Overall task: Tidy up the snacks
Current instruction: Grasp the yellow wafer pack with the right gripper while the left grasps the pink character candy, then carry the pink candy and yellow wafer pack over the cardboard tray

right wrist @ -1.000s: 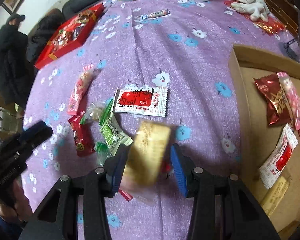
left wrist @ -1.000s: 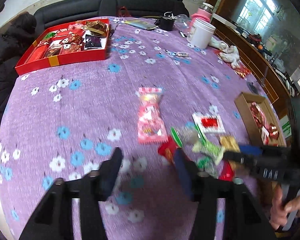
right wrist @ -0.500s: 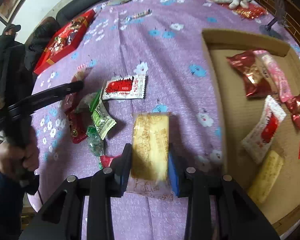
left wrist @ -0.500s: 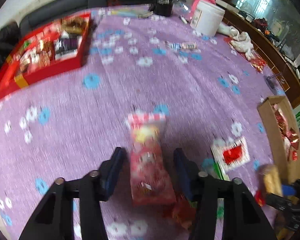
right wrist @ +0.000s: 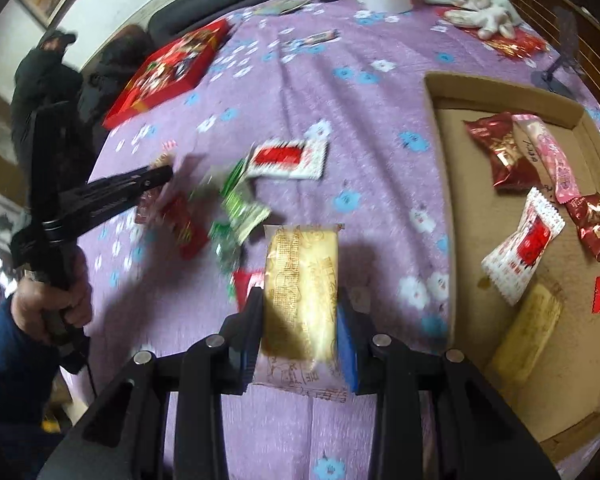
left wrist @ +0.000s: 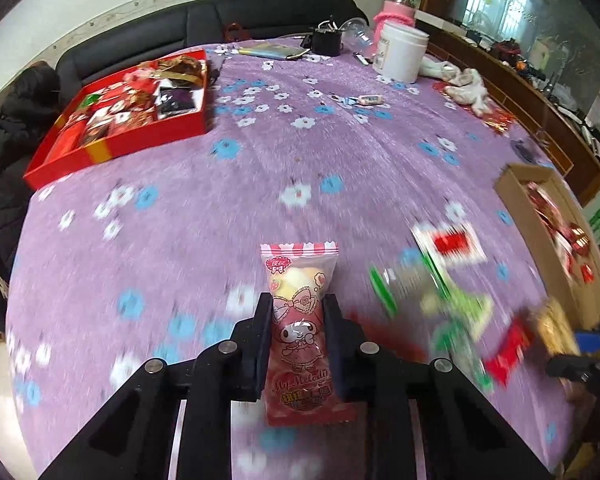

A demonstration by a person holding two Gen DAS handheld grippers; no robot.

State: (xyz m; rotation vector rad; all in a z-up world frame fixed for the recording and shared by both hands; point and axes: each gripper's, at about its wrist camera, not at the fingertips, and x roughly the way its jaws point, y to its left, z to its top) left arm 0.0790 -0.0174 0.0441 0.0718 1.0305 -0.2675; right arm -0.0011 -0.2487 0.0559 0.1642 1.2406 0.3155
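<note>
Purple flowered cloth covers the table (left wrist: 300,152) you are working over, and both your grippers have a snack in hand. Your left gripper (left wrist: 298,310) has just been closing its jaws, and they now pinch the pink My Melody packet (left wrist: 300,320) by its sides; the packet's striped top sticks out ahead of the fingers. Your right gripper (right wrist: 300,304) has its jaws clamped on the yellow cake bar (right wrist: 302,292), held lengthwise above the cloth, just left of the cardboard box (right wrist: 440,92).

That box sits at the table's right edge and already holds two dark red packets, a pink packet, a white-and-red packet, another yellow bar and a small red candy. Between your two grippers lies the loose pile (right wrist: 228,208) of green, red and clear wrappers, blurred in both views, with a white-and-red sachet (right wrist: 288,158) beside it.

Farther off, the red gift box (left wrist: 128,108) full of sweets rests near the black sofa (left wrist: 204,20), and a white tub (left wrist: 400,54) and a white glove (left wrist: 466,86) sit at the far side.
</note>
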